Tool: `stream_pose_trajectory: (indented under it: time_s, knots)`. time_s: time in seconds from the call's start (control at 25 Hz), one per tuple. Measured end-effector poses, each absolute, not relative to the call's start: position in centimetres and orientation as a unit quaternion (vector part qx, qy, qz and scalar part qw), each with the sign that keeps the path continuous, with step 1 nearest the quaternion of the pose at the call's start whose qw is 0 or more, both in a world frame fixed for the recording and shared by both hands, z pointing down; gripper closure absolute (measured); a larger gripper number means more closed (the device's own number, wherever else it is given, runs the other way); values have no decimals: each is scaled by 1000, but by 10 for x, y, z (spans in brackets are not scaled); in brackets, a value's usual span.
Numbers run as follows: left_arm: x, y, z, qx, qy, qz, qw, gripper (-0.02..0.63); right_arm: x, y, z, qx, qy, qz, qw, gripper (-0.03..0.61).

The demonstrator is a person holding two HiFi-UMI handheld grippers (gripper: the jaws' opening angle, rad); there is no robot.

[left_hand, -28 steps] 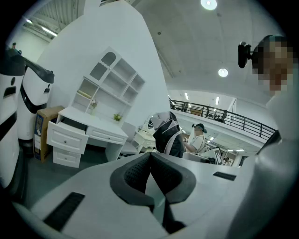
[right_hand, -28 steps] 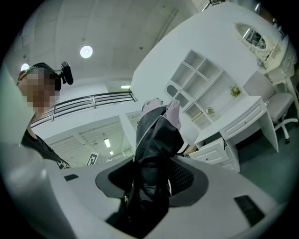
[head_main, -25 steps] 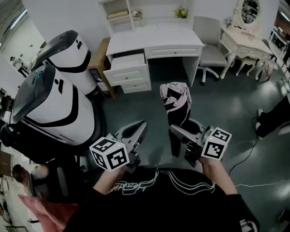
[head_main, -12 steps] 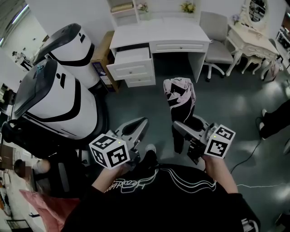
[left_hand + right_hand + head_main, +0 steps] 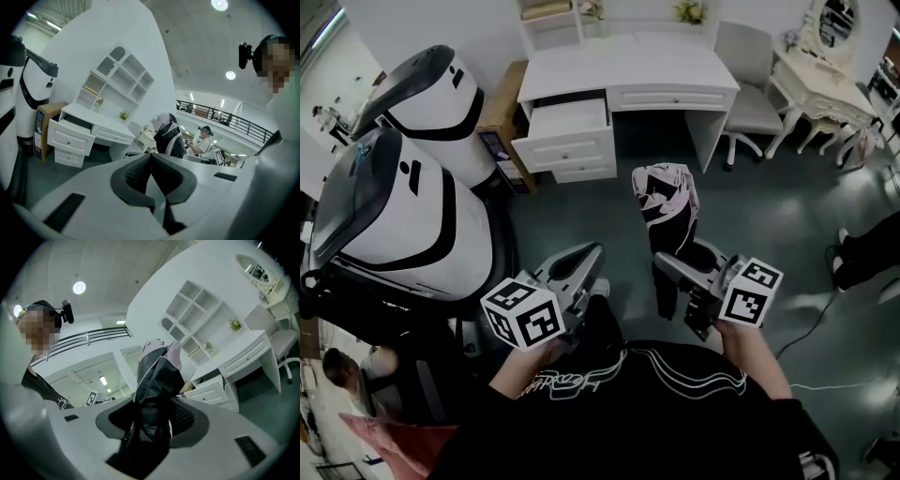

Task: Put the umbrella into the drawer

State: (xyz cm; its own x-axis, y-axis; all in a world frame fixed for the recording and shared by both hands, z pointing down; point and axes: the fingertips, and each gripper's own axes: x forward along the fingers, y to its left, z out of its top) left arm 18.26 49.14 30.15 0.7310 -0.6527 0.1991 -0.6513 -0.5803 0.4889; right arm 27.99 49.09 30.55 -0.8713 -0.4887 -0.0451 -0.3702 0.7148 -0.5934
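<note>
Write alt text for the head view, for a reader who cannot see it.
The right gripper holds a folded black-and-pink umbrella upright over the dark floor, facing a white desk whose top left drawer stands open. The left gripper is shut and empty, beside large white machines.

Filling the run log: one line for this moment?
right hand-held gripper: shut on umbrella, upright | left hand-held gripper: shut, empty | drawer: open, umbrella not in yet
</note>
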Motion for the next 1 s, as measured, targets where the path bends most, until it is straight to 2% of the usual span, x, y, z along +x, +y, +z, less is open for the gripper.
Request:
stream_pose_trajectory:
  time_s: [0.24,0.76,1.0]
  knots:
    - [163,396,298,888,-362,7,284,594,259,400,306,-241,915,-310,94,360]
    - [39,149,298,887,-339,26,313,594,142,164,296,-277,899,-332,77,360]
    - [12,110,312,886,-346,28,308,594,121,125,306,-282,899,-330,61,360]
